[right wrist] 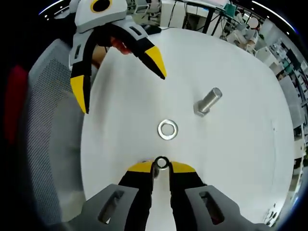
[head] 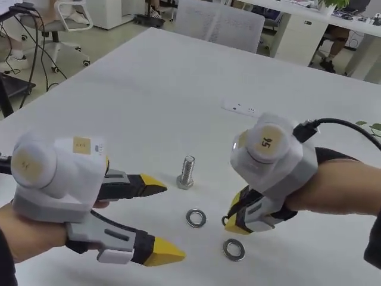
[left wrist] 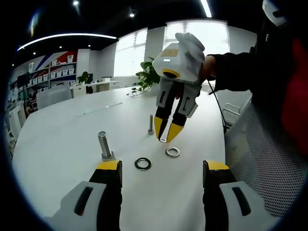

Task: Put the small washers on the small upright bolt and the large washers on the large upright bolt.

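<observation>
A large steel bolt [head: 186, 173] [left wrist: 104, 146] [right wrist: 208, 101] stands upright on the white table [head: 149, 89]. A thinner bolt [left wrist: 151, 124] stands farther off, just behind the right gripper. Two large washers [head: 196, 218] [head: 233, 249] lie flat in front of the big bolt, also seen as washers [left wrist: 143, 163] [left wrist: 172, 152]; one washer [right wrist: 167, 129] lies ahead of the right jaws. My right gripper [head: 235, 225] [left wrist: 166, 137] [right wrist: 161, 166] points down, shut on a small washer [right wrist: 161, 163] [left wrist: 163, 140] held on edge above the table. My left gripper [head: 168, 221] [left wrist: 162, 166] [right wrist: 120, 86] hovers open left of the washers, holding nothing.
A small white device [head: 239, 108] lies farther back on the table. A mesh chair [head: 220, 24] and desks stand beyond the far edge. A plant leaf [head: 372, 126] shows at the right edge.
</observation>
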The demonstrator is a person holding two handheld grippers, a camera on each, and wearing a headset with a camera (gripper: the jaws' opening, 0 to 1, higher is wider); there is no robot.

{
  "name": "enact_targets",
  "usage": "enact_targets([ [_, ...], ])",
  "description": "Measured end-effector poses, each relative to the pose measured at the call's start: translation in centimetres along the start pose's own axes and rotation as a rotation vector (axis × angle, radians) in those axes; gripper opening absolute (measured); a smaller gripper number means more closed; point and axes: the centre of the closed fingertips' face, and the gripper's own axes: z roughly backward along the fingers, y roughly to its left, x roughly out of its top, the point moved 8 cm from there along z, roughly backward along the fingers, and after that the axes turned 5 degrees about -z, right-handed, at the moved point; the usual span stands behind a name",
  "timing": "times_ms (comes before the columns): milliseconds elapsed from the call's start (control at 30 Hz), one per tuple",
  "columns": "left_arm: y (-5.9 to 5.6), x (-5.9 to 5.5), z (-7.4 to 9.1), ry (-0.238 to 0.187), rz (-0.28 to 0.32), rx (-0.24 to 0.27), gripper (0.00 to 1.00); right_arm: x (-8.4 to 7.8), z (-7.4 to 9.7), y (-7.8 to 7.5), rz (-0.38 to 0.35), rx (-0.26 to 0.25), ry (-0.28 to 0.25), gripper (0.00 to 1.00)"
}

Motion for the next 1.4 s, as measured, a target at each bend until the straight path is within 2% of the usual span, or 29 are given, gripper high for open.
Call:
enact_targets([
  [567, 0.0, -0.1, -0.2, 0.01, 0.002, -0.002, 0.67, -4.3, 1.5, -1.7, -0.118, -0.051, 0.008, 0.14],
  [967, -0.1, -0.1, -0.3, 0.015, 0.004, -0.002, 0.67, -6.2, 3.0, -3.4, -0.176, -0.097, 0.009, 0.14],
  [1133, 0.0, -0.1, -0.4, 0.018, 0.004, -0.004, 0.67, -6.2, 3.8, -3.8, -0.186, -0.12, 0.003, 0.14],
  [1400, 0.0, -0.1, -0.4, 0.017, 0.005, -0.002, 0.67, -5.1, 4.4, -4.3, -0.177, -0.141, -0.017, 0.14],
])
